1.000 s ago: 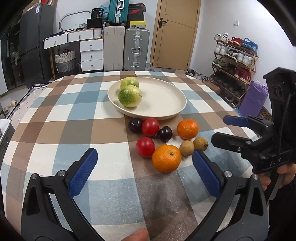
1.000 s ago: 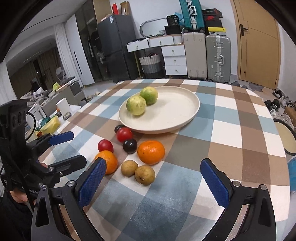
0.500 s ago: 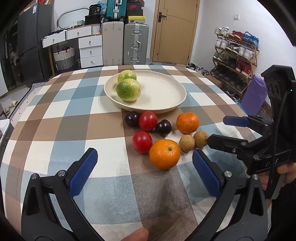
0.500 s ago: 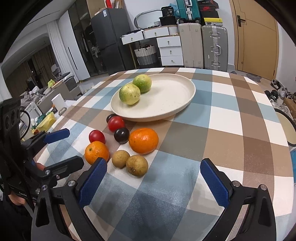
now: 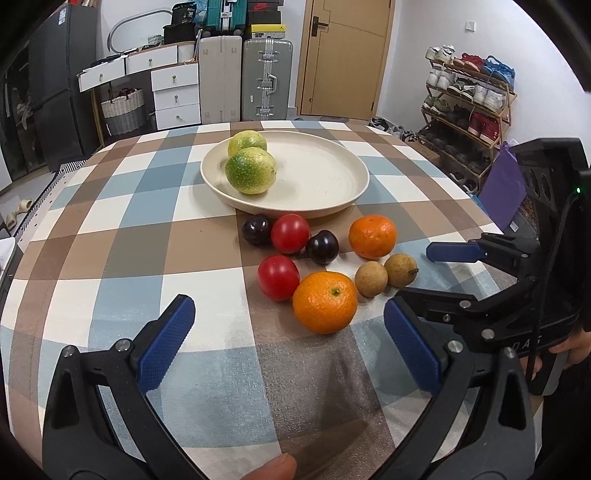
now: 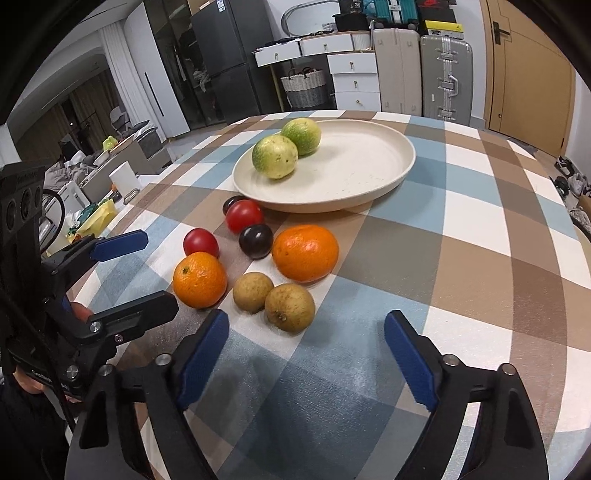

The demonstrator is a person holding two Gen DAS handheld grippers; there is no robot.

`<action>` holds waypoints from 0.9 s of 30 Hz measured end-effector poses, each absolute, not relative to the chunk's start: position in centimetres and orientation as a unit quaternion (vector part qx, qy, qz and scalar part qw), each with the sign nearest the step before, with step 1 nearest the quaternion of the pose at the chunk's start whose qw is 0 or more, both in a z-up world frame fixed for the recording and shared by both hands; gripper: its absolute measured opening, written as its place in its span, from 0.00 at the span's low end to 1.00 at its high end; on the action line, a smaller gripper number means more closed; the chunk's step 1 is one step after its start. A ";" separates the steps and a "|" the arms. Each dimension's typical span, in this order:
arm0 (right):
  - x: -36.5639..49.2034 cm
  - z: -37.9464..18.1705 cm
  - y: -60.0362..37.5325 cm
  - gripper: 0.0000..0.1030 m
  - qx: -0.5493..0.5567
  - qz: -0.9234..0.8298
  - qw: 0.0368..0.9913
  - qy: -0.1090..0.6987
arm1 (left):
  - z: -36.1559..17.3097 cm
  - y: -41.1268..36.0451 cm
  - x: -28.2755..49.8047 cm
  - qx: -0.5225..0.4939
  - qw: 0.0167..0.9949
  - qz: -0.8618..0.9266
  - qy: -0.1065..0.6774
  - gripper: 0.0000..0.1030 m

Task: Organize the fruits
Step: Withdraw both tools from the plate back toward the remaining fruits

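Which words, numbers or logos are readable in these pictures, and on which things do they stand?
"36": white figures on the black bag above the drawers.
Logos on the boxes above the suitcases: too small to read.
Label on the fridge: blurred, unreadable.

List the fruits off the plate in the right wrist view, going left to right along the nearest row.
Near orange → left brown fruit → right brown fruit.
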State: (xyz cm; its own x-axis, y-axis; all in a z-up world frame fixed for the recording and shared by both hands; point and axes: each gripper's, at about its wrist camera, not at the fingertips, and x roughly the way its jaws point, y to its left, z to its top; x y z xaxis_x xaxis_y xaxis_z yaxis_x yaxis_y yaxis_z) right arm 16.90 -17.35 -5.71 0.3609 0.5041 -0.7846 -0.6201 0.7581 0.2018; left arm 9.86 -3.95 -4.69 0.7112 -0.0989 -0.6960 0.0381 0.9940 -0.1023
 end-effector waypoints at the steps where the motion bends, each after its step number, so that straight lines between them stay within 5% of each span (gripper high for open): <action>1: 16.9 -5.8 -17.4 0.85 -0.063 0.342 0.822 0.452 | -4.7 -3.9 9.9 -0.041 0.924 -0.037 0.379 0.99; 14: 16.3 -5.7 -16.7 0.78 -0.069 0.364 0.813 0.449 | -4.9 -4.1 10.2 -0.034 0.922 -0.030 0.385 0.99; 27: 16.2 -5.7 -16.6 0.70 -0.071 0.366 0.813 0.448 | -5.7 -4.2 10.2 -0.051 0.911 -0.066 0.405 0.72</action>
